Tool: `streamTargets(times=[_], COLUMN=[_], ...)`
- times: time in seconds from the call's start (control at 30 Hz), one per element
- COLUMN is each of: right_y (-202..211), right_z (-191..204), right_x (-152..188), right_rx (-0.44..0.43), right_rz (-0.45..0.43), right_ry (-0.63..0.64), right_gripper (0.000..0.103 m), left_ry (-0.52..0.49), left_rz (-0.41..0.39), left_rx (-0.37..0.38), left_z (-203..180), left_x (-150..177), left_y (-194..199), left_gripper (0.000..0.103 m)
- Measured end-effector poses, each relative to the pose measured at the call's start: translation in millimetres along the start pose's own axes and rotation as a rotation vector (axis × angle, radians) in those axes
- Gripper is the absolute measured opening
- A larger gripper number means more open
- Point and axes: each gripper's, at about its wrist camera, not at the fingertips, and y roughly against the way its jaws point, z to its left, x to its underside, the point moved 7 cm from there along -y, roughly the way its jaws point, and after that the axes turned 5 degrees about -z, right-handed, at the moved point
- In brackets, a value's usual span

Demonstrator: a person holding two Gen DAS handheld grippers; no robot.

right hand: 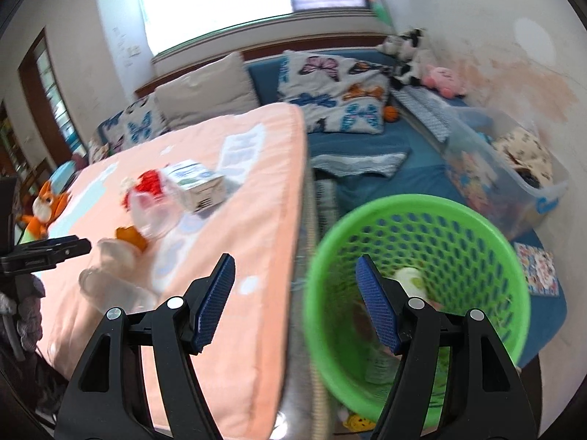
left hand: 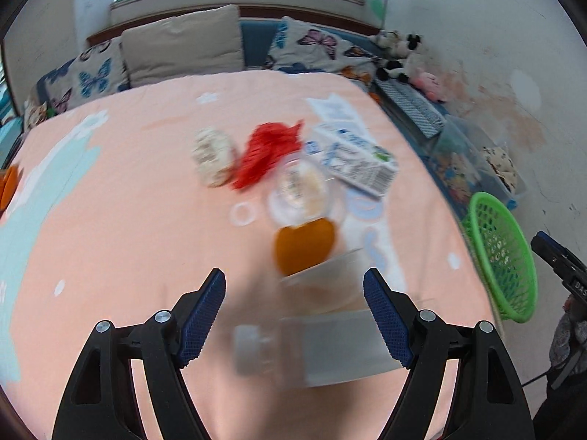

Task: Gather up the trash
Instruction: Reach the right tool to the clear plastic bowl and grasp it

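We look down on a bed spread with a peach blanket, and the trash lies in a loose cluster toward its right edge. Going left to right in the left wrist view: a crumpled pale wrapper, a red mesh bag touching it, a small white ring just below, then a clear plastic cup with an orange peel against its near side. To the right of the cup lies a white-and-blue carton, flat on its side near the bed's right edge. Nearest us, a clear plastic bottle lies on its side with its cap pointing left; it is blurred.

Our left claw hangs over that bottle with its jaws spread wide and gripping nothing; the bottle lies between the pads, and we cannot tell whether the right pad touches it.

Beyond the bed's right edge, on the floor, stands a green basket. In the right wrist view the basket's rim is right under us, with a few pieces of trash already at its bottom. Our right claw is open and empty, its left finger above the bed's edge and its right finger over the basket's mouth.
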Motion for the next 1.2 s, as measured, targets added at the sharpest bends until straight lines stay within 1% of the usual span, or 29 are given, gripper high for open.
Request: streamTargets(times=[0.2,0.3,0.33,0.4,0.6,0.7,0.83,1.1,1.2], right_y=[-26.2,-41.6,-44.8,-56.2,-78.7,-88.9,-102.4,-127.5,-132.7], right_z=[60.0,93.4,100.6,124.0,171.4,187.9,201.2,208.4,208.8], right_x=[-4.3,-4.2,-3.8,-2.0,6.5,11.2,15.6,22.8,25.2], right_rx=[-0.114,-0.190,-0.206,-0.264,-0.368,-0.395,-0.400,-0.409,-0.420], right_rz=[0.050,0.084,0.092,0.122,0.190,0.221,0.254,0.316,0.330], right_ry=[0.094,0.127,0.133,0.141,0.133,0.131,0.129,0.088,0.070], right_gripper=[0.069,0.069,0.069,0.069,0.069,0.069,0.069,0.069,0.065], left_ry=[0.060,0.089,0.100,0.112,0.148,0.155,0.157,0.168,0.175], left_rz=[0.004,0.000,-0.002,-0.001,-0.005,-0.003,-0.002,0.009,0.013], left_rx=[-0.040,-0.057,-0.066,-0.075,-0.099,-0.099,-0.096,-0.084,-0.078], left_z=[33.3,50.6,57.1,65.3,85.9,90.4,93.7,94.6,94.1], left_x=[15.7,20.1,22.0,24.4,30.5,32.4,35.9,41.7,41.4], left_y=[6.6,11.7,13.9,15.6,21.5,22.3,23.2,19.1,16.3], left_gripper=[0.075,0.075,0.075,0.075,0.075,0.075,0.075,0.075,0.075])
